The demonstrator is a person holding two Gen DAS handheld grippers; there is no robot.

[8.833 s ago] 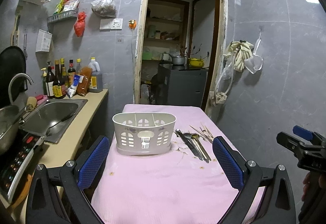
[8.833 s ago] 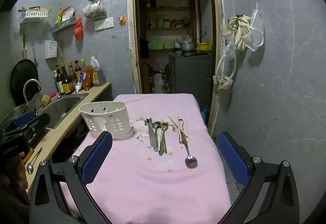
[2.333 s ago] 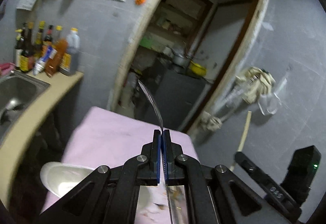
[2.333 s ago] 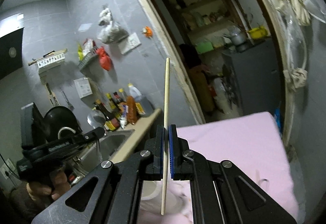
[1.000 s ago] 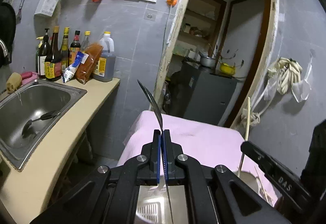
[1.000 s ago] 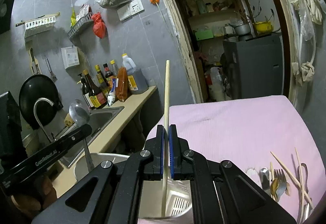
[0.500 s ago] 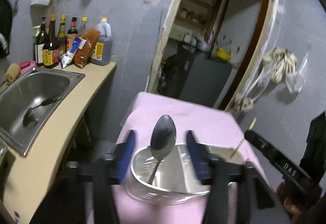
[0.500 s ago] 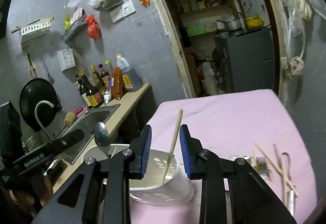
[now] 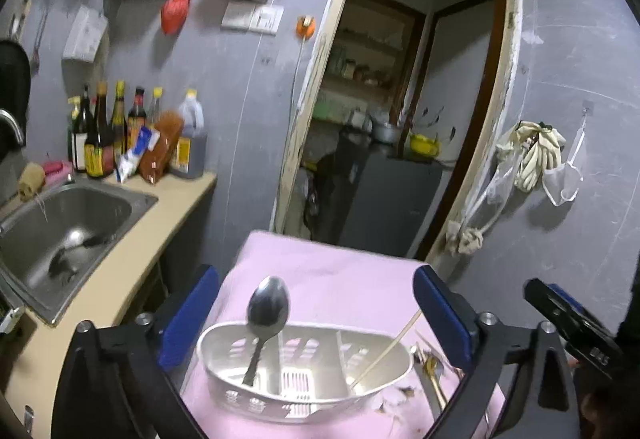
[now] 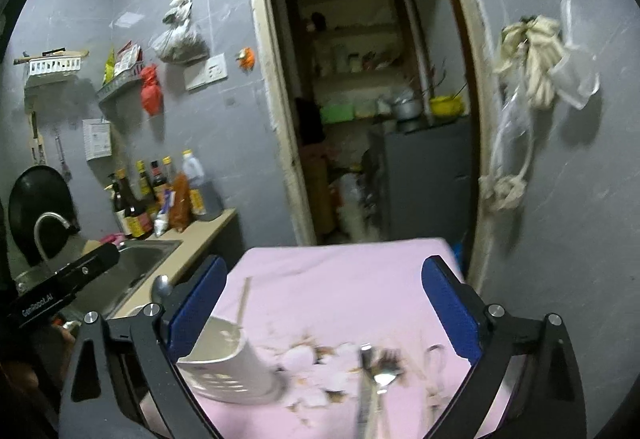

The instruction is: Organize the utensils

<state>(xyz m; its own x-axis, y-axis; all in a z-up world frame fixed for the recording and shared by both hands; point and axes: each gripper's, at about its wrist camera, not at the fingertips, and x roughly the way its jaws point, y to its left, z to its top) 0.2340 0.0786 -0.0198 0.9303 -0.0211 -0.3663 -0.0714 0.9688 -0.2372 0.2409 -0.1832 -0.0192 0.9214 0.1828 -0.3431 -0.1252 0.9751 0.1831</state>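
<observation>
White caddy [image 9: 304, 379]: 1 spoon [image 9: 267, 309], 1 chopstick [image 9: 386, 349] inside. Left gripper [image 9: 316, 315] & right gripper [image 10: 324, 303] jaws just opened, wide apart, empty.

one caddy [image 9: 304, 395], one spoon [image 9: 267, 307], one chopstick [image 9: 386, 349]

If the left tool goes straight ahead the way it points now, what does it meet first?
Probably the spoon standing in the white utensil holder, which sits between the open fingers of the left tool. Depth is unclear; the holder's near rim could come first.
</observation>
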